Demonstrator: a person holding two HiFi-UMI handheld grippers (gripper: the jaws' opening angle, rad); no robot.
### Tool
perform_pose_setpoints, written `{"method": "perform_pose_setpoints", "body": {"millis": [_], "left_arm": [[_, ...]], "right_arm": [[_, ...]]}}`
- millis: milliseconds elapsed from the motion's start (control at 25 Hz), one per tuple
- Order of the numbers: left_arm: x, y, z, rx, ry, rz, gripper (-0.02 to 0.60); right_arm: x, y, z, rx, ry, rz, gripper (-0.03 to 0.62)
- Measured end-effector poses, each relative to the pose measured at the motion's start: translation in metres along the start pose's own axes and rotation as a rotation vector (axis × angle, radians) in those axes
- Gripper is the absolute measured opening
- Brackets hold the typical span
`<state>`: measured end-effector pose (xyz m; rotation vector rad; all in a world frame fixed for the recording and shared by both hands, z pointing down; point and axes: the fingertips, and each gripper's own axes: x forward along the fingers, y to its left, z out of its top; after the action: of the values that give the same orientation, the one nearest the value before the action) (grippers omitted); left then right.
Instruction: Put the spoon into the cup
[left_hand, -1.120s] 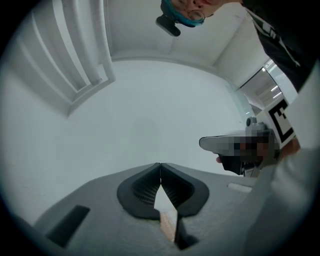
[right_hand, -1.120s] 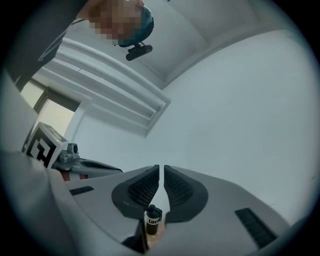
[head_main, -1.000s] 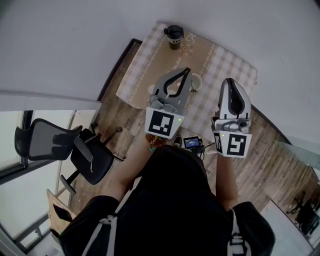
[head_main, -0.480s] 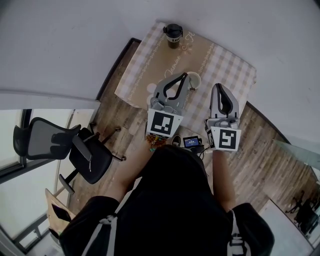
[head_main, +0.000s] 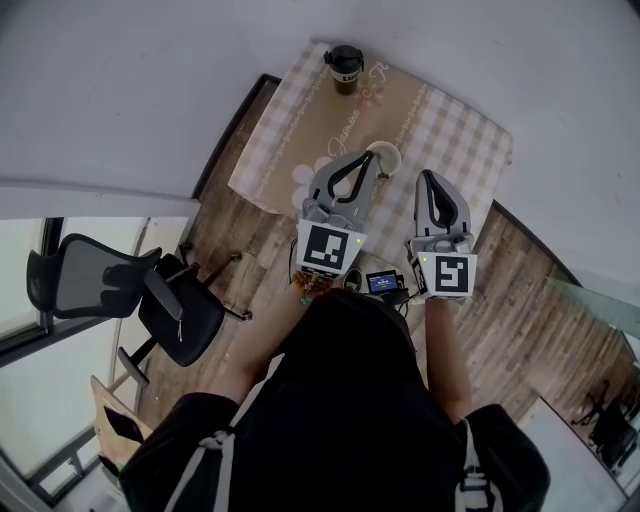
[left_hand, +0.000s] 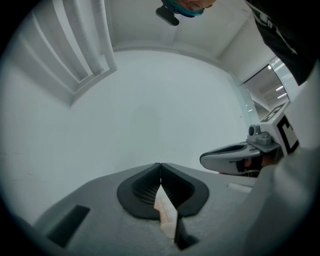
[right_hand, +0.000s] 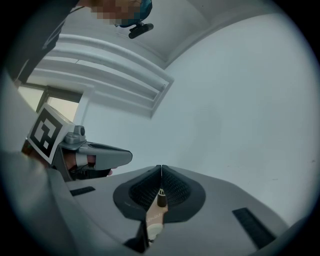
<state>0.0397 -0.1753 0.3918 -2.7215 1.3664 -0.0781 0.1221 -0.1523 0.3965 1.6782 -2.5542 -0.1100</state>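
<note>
In the head view a white cup (head_main: 389, 157) stands on the checked tablecloth (head_main: 465, 130), partly hidden behind my left gripper (head_main: 372, 151). That gripper hangs over the table's middle, shut and empty. My right gripper (head_main: 427, 179) is to its right, over the near part of the cloth, also shut with nothing in it. No spoon shows in any view. In the left gripper view the jaws (left_hand: 160, 165) meet before a white wall, and the right gripper (left_hand: 235, 159) shows at the side. The right gripper view shows its shut jaws (right_hand: 161, 167) and the left gripper (right_hand: 95, 155).
A dark lidded tumbler (head_main: 346, 68) stands at the table's far edge on a beige runner (head_main: 385, 105). A black office chair (head_main: 120, 290) sits on the wooden floor to the left. White walls close in behind and to the right of the table.
My right gripper has moved left and nearer to the body, closer to the left gripper. The left gripper has barely shifted. Both have stayed shut.
</note>
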Motion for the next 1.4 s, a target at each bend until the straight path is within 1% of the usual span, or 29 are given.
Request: {"method": "perform_pose_setpoints", "body": {"millis": [680, 880, 1040, 1400], "left_arm": [[-0.001, -0.001, -0.009, -0.002, 0.021, -0.010, 0.017], [-0.002, 0.002, -0.009, -0.026, 0.023, 0.004, 0.017], [-0.002, 0.003, -0.010, -0.001, 0.020, -0.006, 0.017], [-0.002, 0.008, -0.008, -0.007, 0.013, -0.001, 0.017]], "right_arm": [[0.004, 0.004, -0.012, -0.011, 0.029, 0.028, 0.008], [0.004, 0.004, -0.013, -0.016, 0.034, 0.030, 0.008], [0.004, 0.004, -0.016, -0.014, 0.036, 0.025, 0.008], [0.008, 0.006, -0.014, -0.019, 0.036, 0.026, 0.008]]}}
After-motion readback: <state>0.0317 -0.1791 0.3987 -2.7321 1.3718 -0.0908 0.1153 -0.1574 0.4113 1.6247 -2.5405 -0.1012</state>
